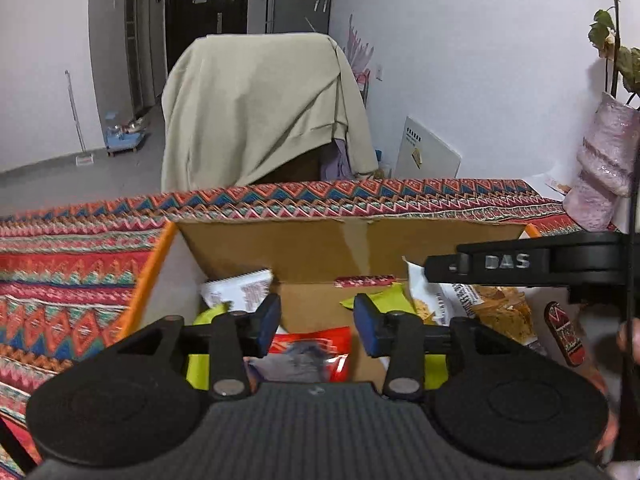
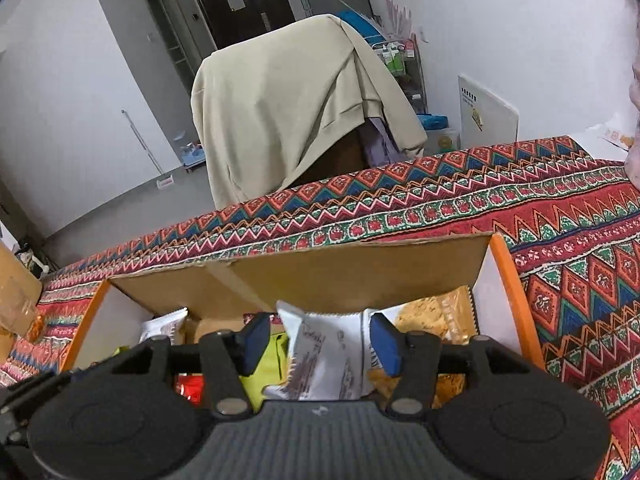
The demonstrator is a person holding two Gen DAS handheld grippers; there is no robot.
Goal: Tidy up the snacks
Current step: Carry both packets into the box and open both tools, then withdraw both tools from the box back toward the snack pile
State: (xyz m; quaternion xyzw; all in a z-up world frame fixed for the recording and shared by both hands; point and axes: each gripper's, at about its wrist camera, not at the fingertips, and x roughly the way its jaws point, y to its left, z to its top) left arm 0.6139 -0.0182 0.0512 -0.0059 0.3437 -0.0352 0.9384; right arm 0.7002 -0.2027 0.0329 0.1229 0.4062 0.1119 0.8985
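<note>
The tabletop [image 1: 60, 264] is covered by a woven cloth [image 2: 580, 280] patterned in red, blue, green and orange zigzags and diamonds. An open cardboard box [image 1: 320, 240] with orange-edged side flaps rests directly on the cloth, near the far edge. In the left wrist view, a pink sequined bag [image 1: 604, 160] stands on the tabletop at the right, beyond the box's right corner. In the right wrist view, a brown carton [image 2: 16, 296] sits at the left edge, well apart from the box; its base is cut off by the frame.
</note>
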